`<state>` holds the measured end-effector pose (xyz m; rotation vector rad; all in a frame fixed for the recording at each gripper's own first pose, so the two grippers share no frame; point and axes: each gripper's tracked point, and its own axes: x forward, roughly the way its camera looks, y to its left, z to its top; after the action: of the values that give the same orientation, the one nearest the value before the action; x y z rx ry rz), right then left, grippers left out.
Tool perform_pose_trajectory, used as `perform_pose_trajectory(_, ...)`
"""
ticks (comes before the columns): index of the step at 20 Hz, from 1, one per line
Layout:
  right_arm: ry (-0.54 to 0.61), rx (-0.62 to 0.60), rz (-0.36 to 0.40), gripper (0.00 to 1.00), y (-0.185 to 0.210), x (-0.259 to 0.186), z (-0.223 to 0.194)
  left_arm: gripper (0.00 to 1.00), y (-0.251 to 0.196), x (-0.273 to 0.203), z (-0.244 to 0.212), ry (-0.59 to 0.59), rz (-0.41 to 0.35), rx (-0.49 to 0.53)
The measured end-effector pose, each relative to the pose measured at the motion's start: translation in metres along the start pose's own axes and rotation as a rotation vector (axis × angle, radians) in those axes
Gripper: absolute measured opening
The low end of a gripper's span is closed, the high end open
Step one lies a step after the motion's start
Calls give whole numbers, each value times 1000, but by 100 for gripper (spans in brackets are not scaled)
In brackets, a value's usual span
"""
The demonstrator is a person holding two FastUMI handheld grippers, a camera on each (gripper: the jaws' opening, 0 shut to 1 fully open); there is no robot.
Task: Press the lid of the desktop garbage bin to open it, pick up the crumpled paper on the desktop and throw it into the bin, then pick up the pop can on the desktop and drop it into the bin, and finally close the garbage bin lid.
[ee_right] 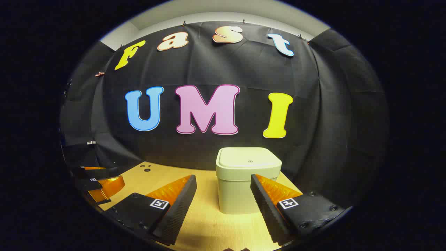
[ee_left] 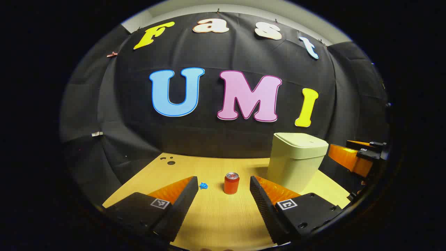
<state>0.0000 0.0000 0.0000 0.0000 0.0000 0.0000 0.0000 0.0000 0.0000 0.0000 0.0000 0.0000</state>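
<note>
A pale square garbage bin (ee_left: 296, 158) stands on the wooden desktop (ee_left: 216, 223) with its lid (ee_right: 248, 161) down. In the left gripper view an orange pop can (ee_left: 231, 183) stands upright left of the bin, and a small blue crumpled paper (ee_left: 203, 185) lies further left. My left gripper (ee_left: 223, 184) is open above the near desk, with can and paper ahead between its fingers. My right gripper (ee_right: 223, 183) is open too, facing the bin (ee_right: 240, 188) from close by, empty. The right gripper (ee_left: 355, 155) also shows at the far right of the left gripper view.
Small dark holes (ee_left: 168, 160) mark the desk's far left corner. The black cloth wall stands right behind the bin. The left gripper (ee_right: 99, 183) appears at the left edge of the right gripper view, over the desk's left side.
</note>
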Motion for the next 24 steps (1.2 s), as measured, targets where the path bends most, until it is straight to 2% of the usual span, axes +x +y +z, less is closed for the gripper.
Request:
perform_pose_trajectory(7, 42, 20, -16, 98, -5, 10, -13, 96, -6, 9, -10, 27, -20, 9)
perform_pose_trajectory(16, 105, 38, -61, 98, -14, 11, -32, 96, -1, 13, -26, 73, -19, -47)
perform_pose_trajectory(24, 139, 16, -49, 98, -7, 9, -41, 96, -6, 14, -33, 85, -45, -42)
